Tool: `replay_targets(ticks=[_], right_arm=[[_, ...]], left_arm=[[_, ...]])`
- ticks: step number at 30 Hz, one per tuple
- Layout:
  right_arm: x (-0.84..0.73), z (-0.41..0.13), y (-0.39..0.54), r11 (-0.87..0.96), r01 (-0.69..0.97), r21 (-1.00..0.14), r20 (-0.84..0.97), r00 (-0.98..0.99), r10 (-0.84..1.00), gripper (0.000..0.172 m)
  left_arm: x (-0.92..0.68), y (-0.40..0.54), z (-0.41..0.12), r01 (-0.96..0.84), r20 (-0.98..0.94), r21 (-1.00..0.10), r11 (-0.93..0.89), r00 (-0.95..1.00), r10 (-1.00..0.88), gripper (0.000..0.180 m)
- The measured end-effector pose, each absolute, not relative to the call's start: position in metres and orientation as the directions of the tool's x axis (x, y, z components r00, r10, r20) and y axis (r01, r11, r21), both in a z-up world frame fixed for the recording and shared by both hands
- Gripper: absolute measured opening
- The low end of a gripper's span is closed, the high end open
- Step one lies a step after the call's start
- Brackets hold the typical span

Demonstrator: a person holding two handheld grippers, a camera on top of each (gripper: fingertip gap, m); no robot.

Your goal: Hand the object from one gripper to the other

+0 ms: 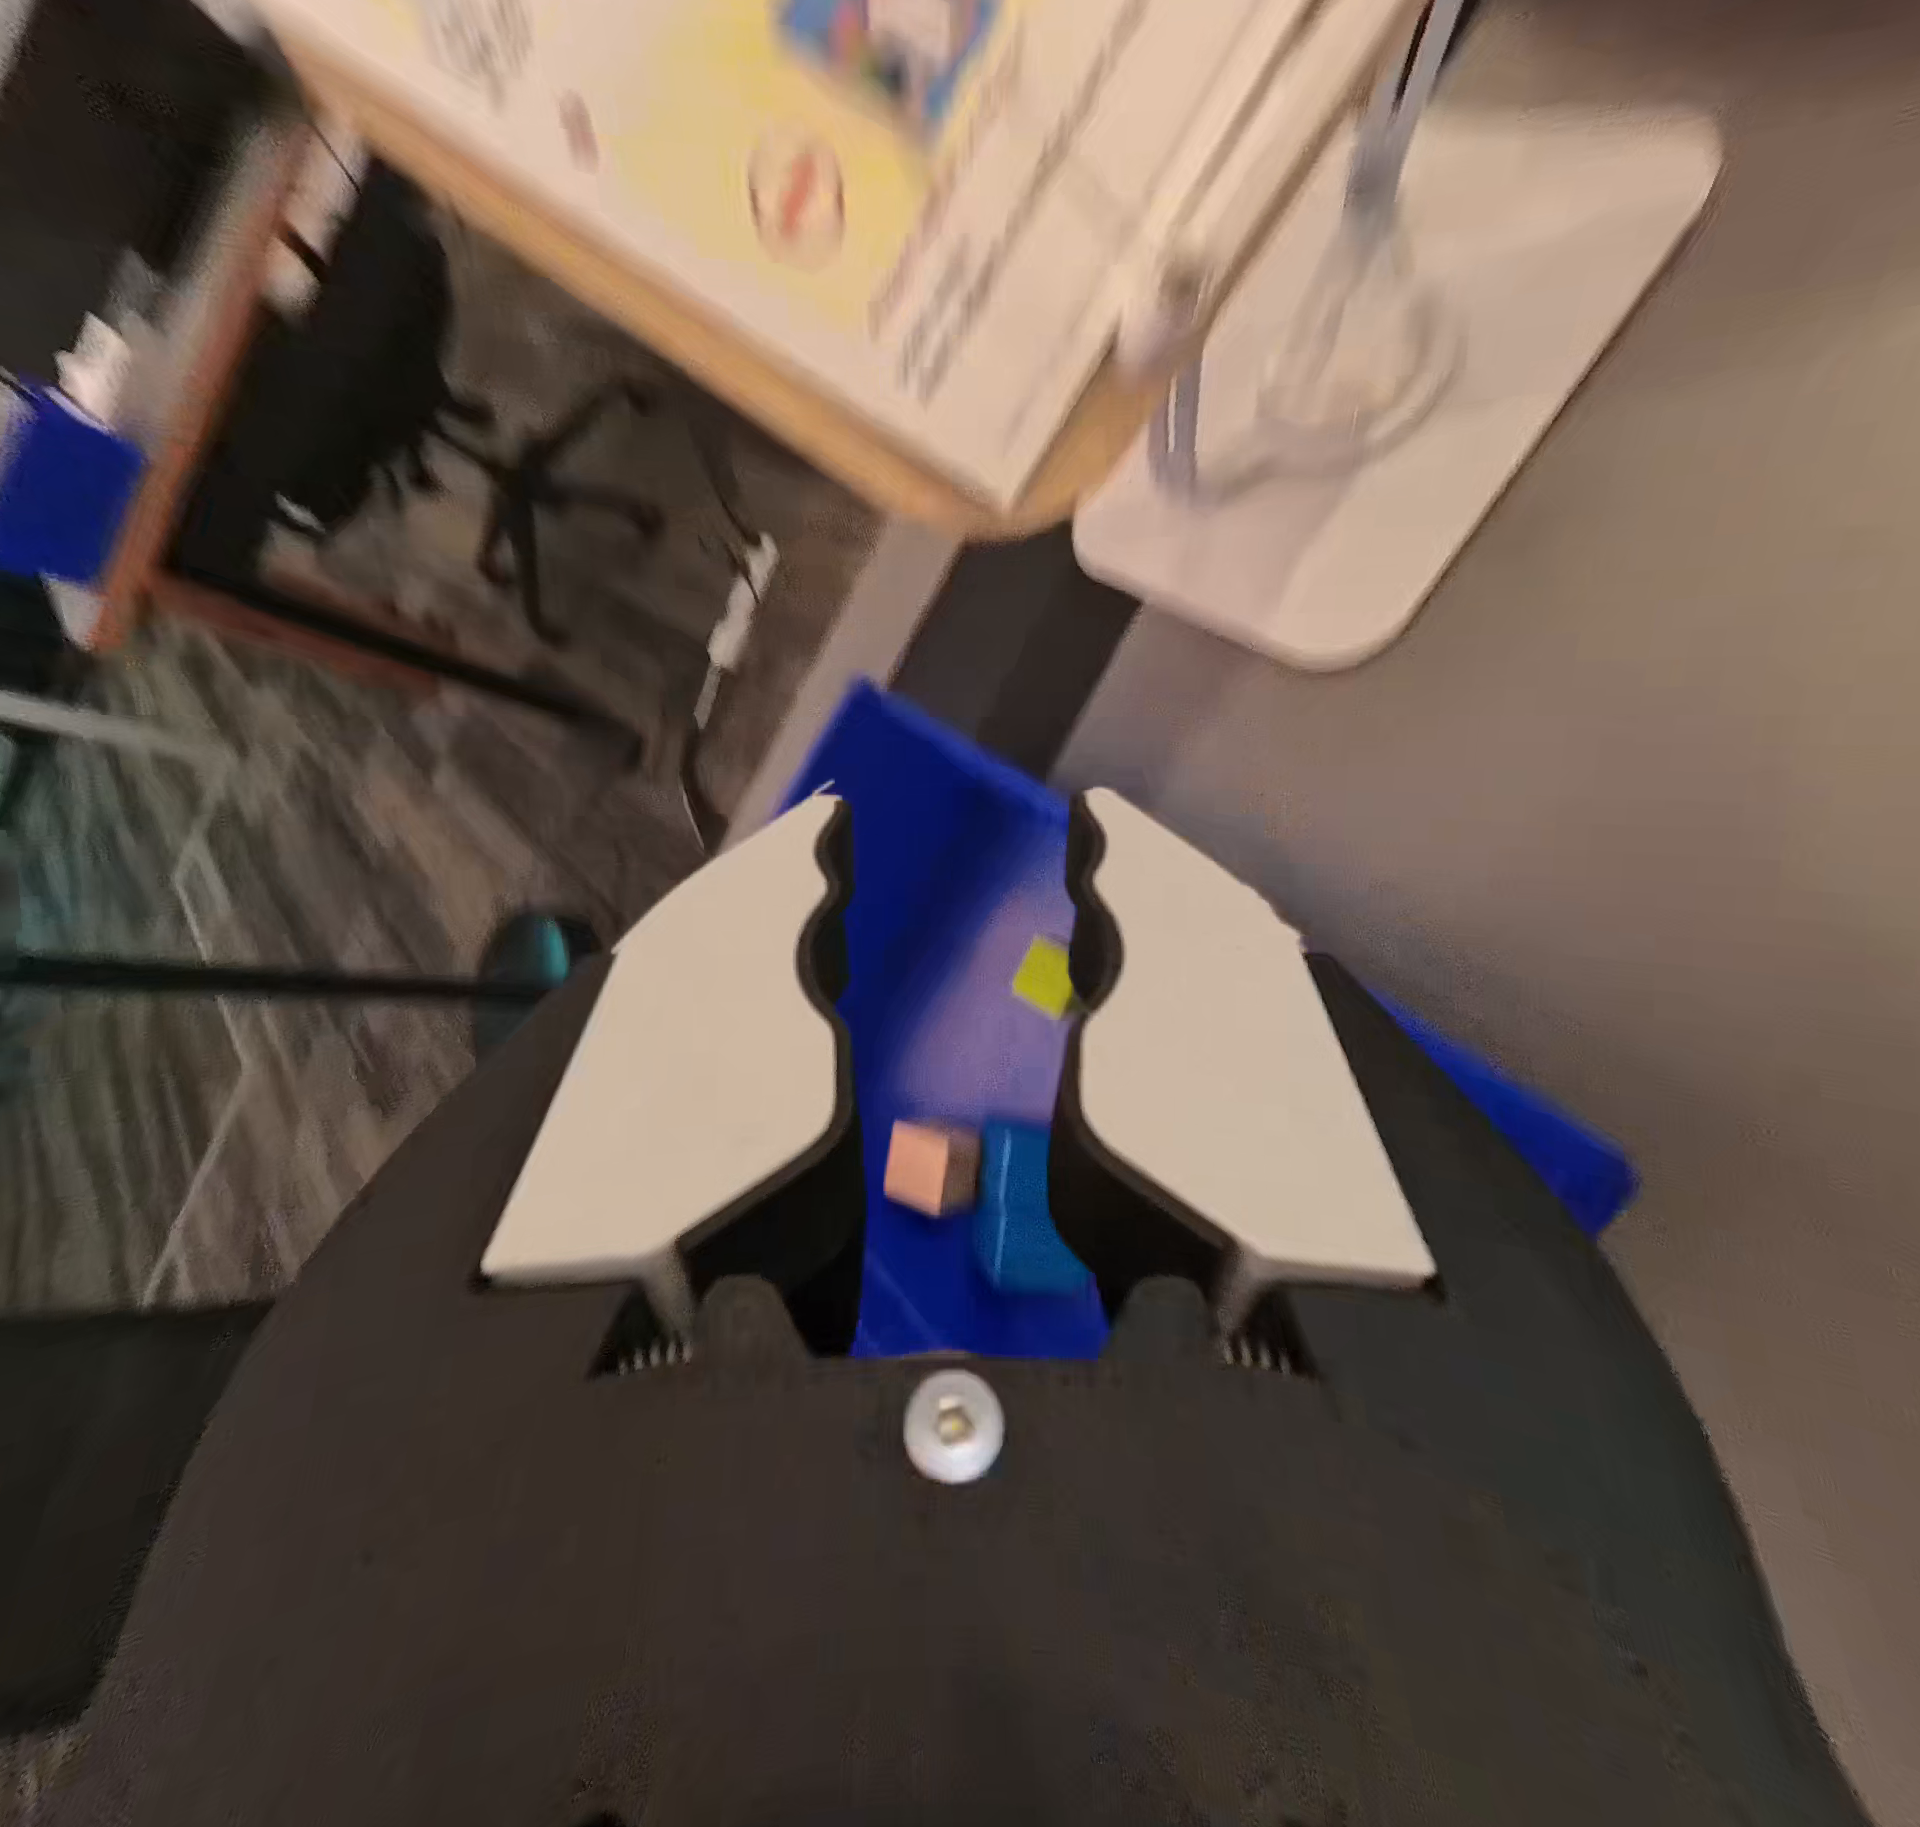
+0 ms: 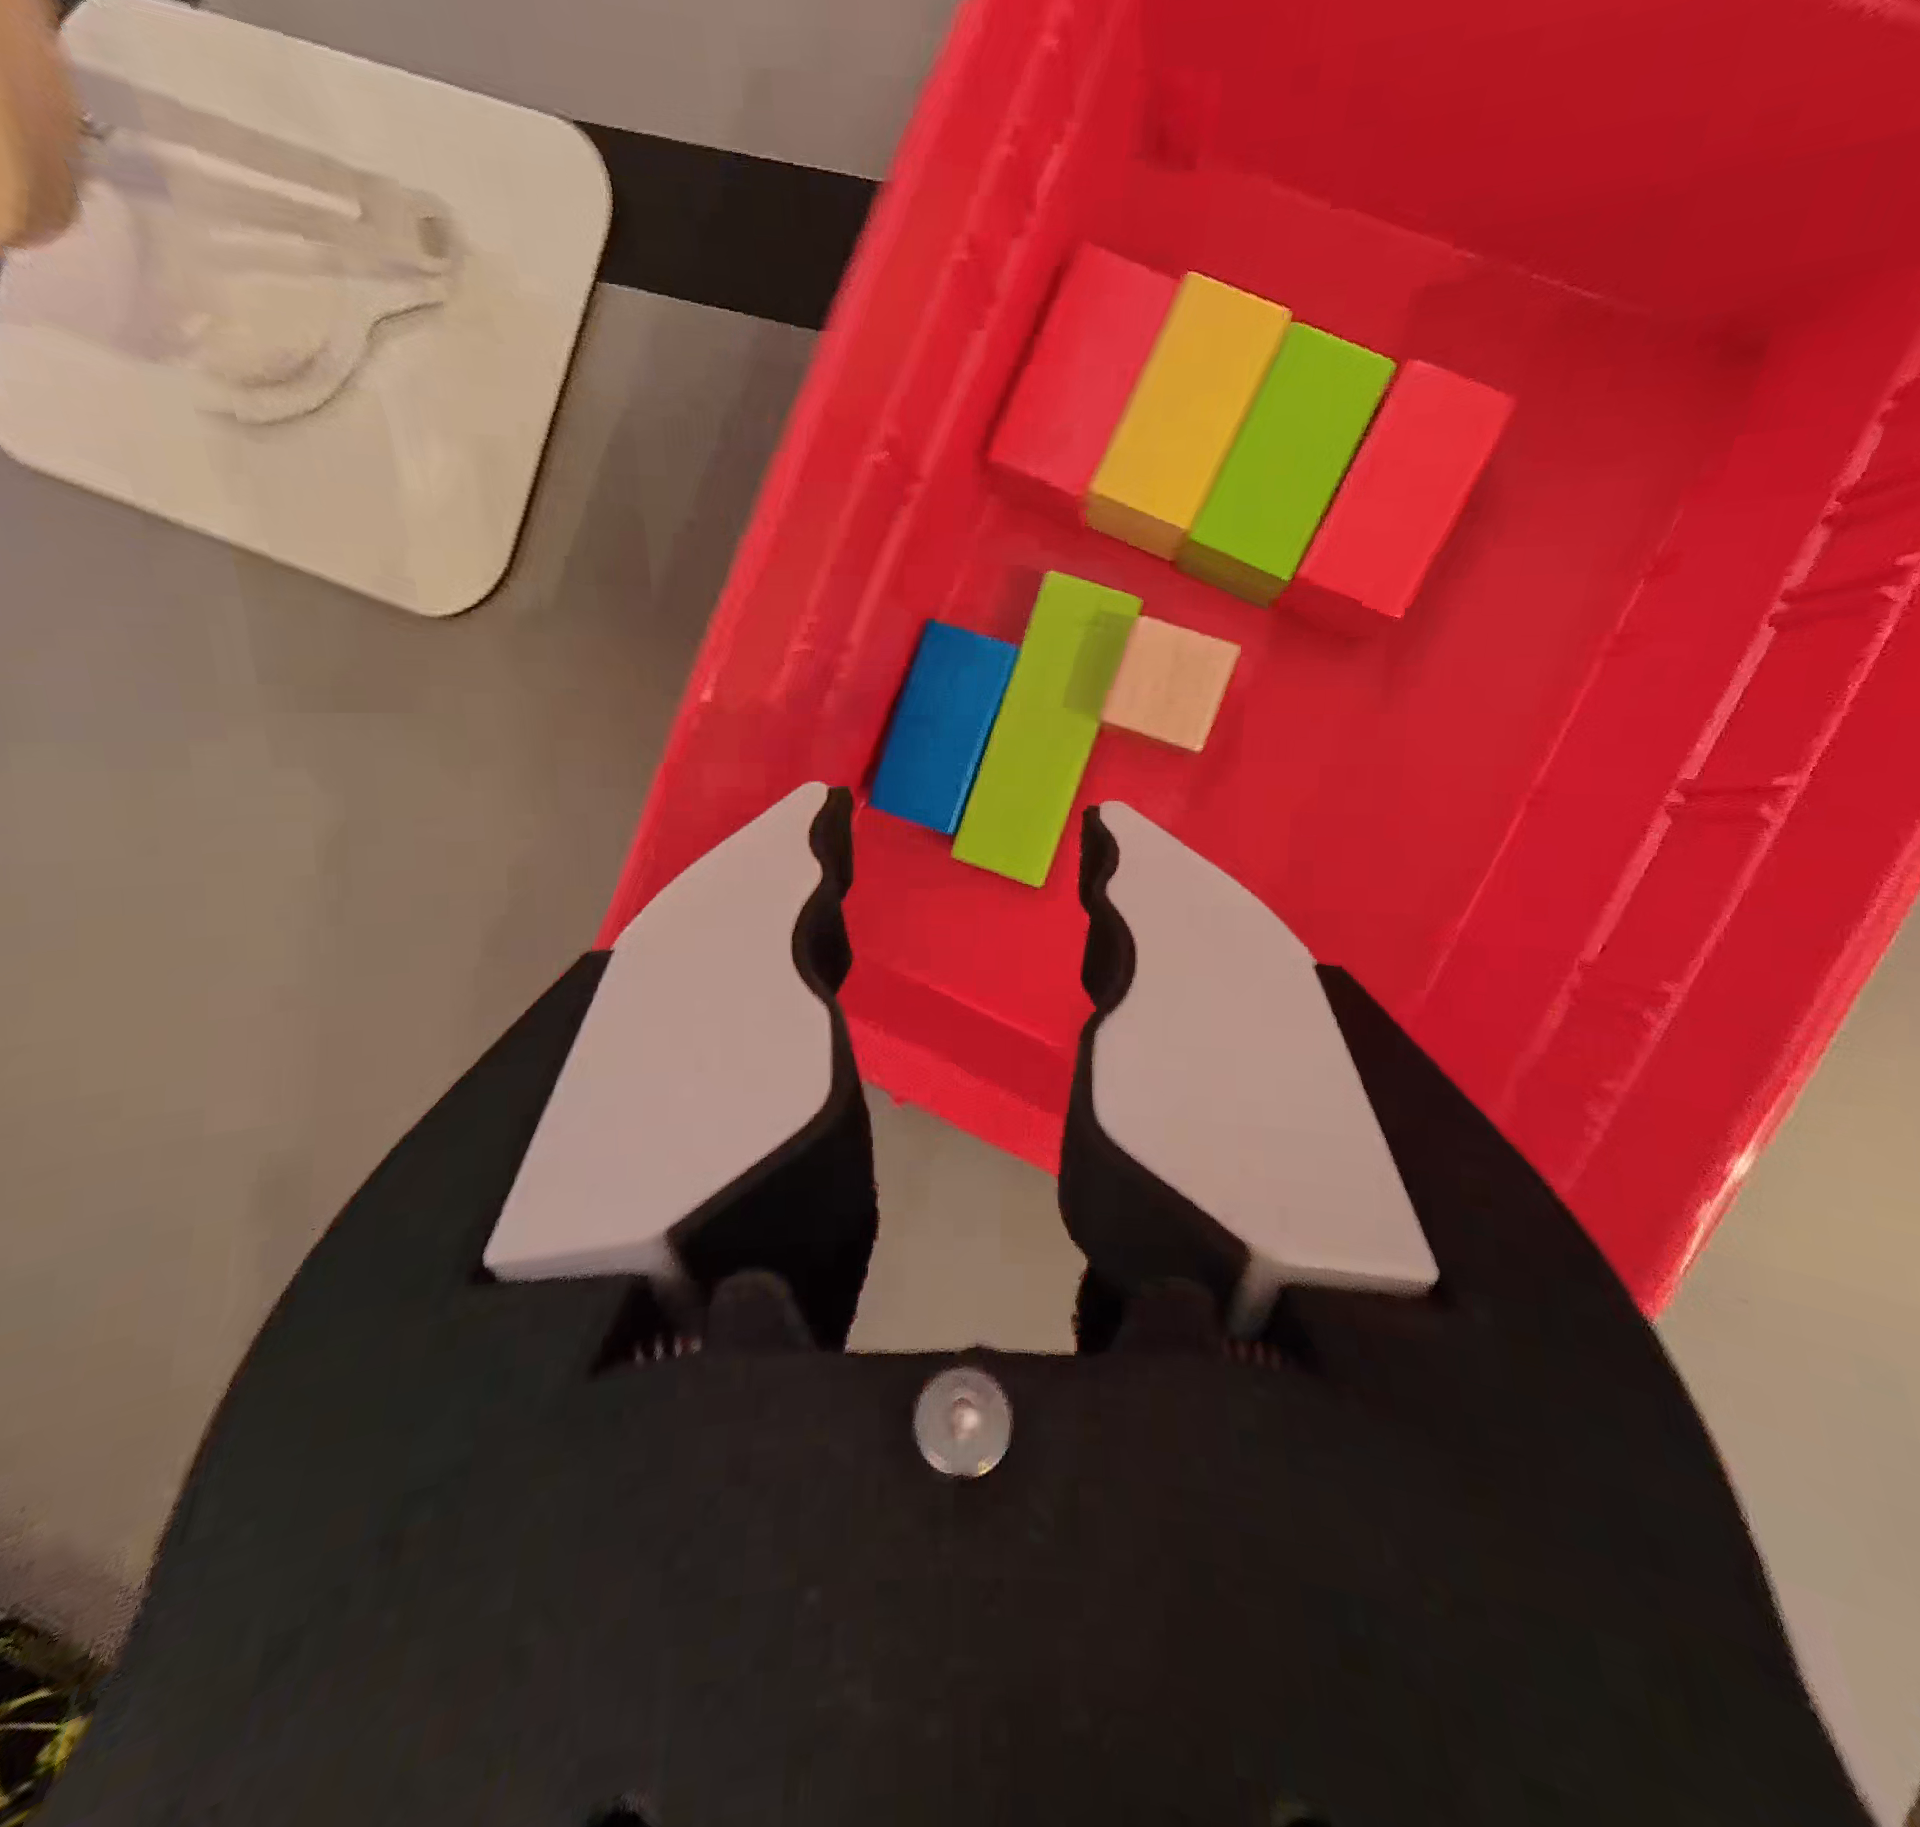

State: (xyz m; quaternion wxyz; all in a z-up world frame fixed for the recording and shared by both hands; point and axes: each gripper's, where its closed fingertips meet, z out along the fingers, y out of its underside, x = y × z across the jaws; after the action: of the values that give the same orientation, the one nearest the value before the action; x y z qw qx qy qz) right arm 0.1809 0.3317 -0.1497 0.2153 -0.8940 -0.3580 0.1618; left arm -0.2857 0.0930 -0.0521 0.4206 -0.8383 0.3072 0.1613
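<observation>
Though jaws gape, green block (image 2: 1039,738) just beyond.

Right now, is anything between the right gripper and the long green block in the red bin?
Nothing visible. The right gripper is open and empty over the near end of the red bin, and the long green block lies just ahead. A blue block and a tan cube flank its sides.

Glossy red plastic bin (image 2: 1558,842) holds smooth painted wooden blocks (image 2: 1247,427); one beige cube (image 2: 1174,681) looks bare wood.
</observation>
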Motion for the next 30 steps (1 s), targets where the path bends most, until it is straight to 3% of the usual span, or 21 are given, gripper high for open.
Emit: replay_targets(ticks=[1, 4, 10, 16, 19, 23, 27, 30], right_arm=[[0.177, -0.146, 0.324, -0.631, 0.582, -0.514, -0.127, 0.675, 0.726, 0.040], [0.158, -0.139, 0.298, -0.586, 0.601, -0.544, -0.146, 0.620, 0.771, 0.039], [0.131, -0.141, 0.257, -0.519, 0.659, -0.544, -0.134, 0.543, 0.829, 0.038], [0.113, -0.138, 0.237, -0.465, 0.688, -0.556, -0.099, 0.501, 0.860, 0.038], [0.092, -0.125, 0.224, -0.414, 0.688, -0.596, -0.094, 0.452, 0.887, 0.037], [0.025, -0.096, 0.173, -0.349, 0.607, -0.714, -0.235, 0.261, 0.936, 0.038], [-0.052, -0.066, 0.121, -0.319, 0.456, -0.831, -0.327, 0.065, 0.943, 0.042], [-0.093, -0.053, 0.106, -0.289, 0.381, -0.878, -0.299, 0.035, 0.954, 0.038]], left_arm=[[-0.301, 0.089, -0.067, -0.637, -0.495, -0.575, -0.513, 0.771, -0.401, 0.041], [-0.335, 0.087, -0.119, -0.644, -0.442, -0.435, -0.629, 0.761, -0.474, 0.044], [-0.352, 0.109, -0.212, -0.733, -0.348, -0.215, -0.645, 0.675, -0.651, 0.053], [-0.363, 0.113, -0.260, -0.725, -0.264, -0.112, -0.679, 0.681, -0.683, 0.032], [-0.366, 0.118, -0.254, -0.719, -0.312, -0.138, -0.681, 0.684, -0.660, 0.030], [-0.340, 0.120, -0.199, -0.709, -0.424, -0.329, -0.623, 0.701, -0.574, 0.030], [-0.276, 0.118, -0.115, -0.735, -0.597, -0.513, -0.443, 0.676, -0.432, 0.030], [-0.212, 0.112, -0.073, -0.809, -0.737, -0.516, -0.280, 0.586, -0.337, 0.029]])
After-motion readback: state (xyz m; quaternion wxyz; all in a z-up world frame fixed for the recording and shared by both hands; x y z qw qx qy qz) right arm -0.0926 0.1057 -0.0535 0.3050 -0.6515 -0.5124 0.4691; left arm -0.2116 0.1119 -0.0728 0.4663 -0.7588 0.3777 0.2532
